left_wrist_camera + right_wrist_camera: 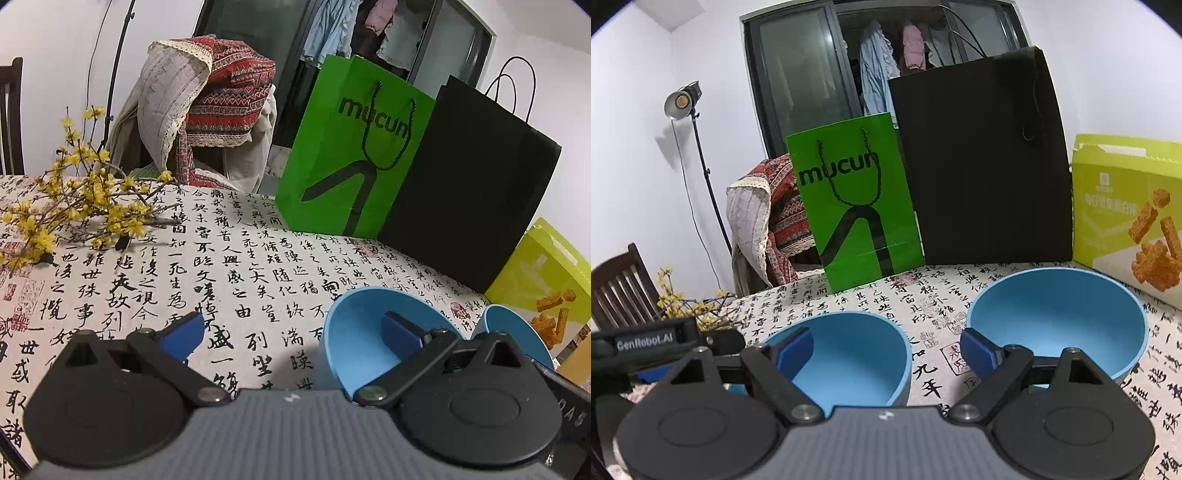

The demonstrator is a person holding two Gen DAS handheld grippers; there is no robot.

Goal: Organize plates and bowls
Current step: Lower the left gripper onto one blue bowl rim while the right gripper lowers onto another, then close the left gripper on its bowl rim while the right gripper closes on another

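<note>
Bench carries a cloth printed with black calligraphy and red seal marks. Along its far edge stand a green paper bag, a taller black bag and a yellow-green snack box. Behind them: white walls and a dark-framed glass door with clothes hanging.

Right wrist view: two blue bowls upright on the cloth, the near bowl at lower centre, the far bowl at centre right, apart from each other. Right tongs are spread wide, left pad over the near bowl's inside, right pad before the far bowl's wall; no grip visible. Only this view shows the lamp on a stand, upper left.

Left wrist view: left tongs are spread wide, nothing clamped; the right pad overlaps the near bowl. The far bowl is partly hidden at right. Yellow flowering twigs lie plainly at left, and a patterned cloth drapes a chair.
</note>
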